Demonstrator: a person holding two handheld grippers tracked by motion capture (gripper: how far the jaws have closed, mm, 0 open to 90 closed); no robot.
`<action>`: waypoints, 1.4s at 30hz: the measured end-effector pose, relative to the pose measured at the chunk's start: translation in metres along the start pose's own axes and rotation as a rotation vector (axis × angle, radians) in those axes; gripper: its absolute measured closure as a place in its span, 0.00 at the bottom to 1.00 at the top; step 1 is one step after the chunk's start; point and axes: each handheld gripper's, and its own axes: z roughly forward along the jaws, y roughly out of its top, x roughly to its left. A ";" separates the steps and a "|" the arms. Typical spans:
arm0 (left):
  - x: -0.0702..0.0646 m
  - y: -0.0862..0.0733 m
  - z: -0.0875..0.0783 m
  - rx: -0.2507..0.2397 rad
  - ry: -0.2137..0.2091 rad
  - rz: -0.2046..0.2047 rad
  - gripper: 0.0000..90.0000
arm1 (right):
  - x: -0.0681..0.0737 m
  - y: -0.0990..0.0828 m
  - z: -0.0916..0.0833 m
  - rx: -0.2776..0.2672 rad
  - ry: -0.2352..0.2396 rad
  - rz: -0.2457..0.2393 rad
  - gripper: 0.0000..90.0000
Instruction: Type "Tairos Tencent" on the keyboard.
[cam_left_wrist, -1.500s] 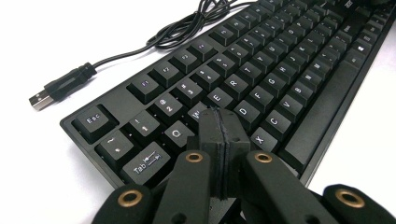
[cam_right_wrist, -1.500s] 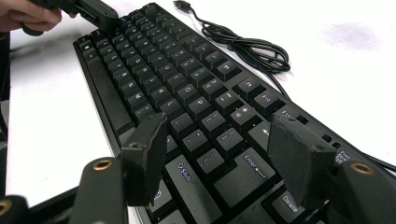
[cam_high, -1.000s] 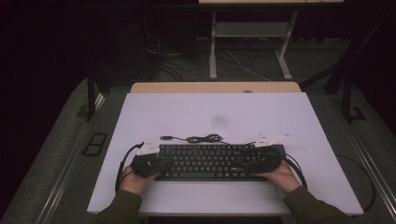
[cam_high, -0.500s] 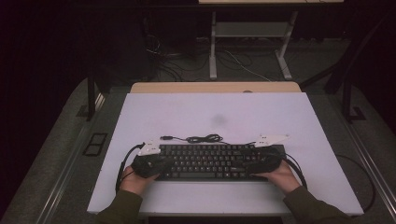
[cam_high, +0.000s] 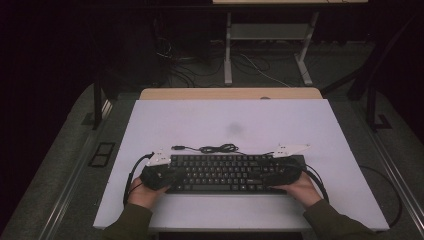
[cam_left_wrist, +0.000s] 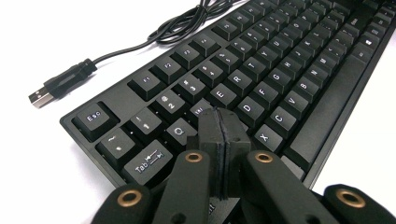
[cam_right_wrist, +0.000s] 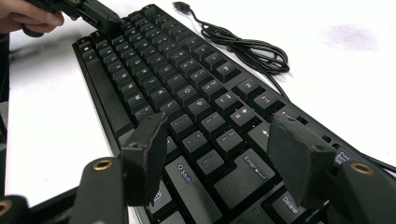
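A black keyboard (cam_high: 225, 173) lies on the white table (cam_high: 230, 120) near its front edge, its black cable (cam_high: 216, 148) coiled just behind it. The left gripper (cam_high: 167, 175) hovers over the keyboard's left end. Its jaws are shut flat together above the letter keys (cam_left_wrist: 219, 122), with nothing between them. Over the right end of the keyboard sits the right gripper (cam_high: 274, 176). Its jaws stand apart over the Shift and Enter keys (cam_right_wrist: 215, 156), empty. The keyboard (cam_right_wrist: 187, 102) stretches away toward the left gripper (cam_right_wrist: 100, 18) and a hand at the top left.
The cable's USB plug (cam_left_wrist: 46, 93) lies loose on the table left of the keyboard. A faint grey smudge (cam_high: 235, 129) marks the table's middle. A wooden strip (cam_high: 230, 93) edges the far side, with a metal stand (cam_high: 265, 35) and floor cables beyond.
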 end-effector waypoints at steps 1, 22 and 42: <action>0.000 0.000 0.000 0.000 -0.002 0.000 0.97 | 0.000 0.000 0.000 -0.001 -0.001 0.001 0.42; -0.007 0.006 0.002 -0.057 -0.028 -0.001 0.49 | -0.001 0.007 0.001 -0.019 0.018 0.026 0.46; -0.009 0.007 0.004 -0.076 -0.034 -0.001 0.27 | 0.004 0.028 0.022 -0.025 0.055 0.001 0.44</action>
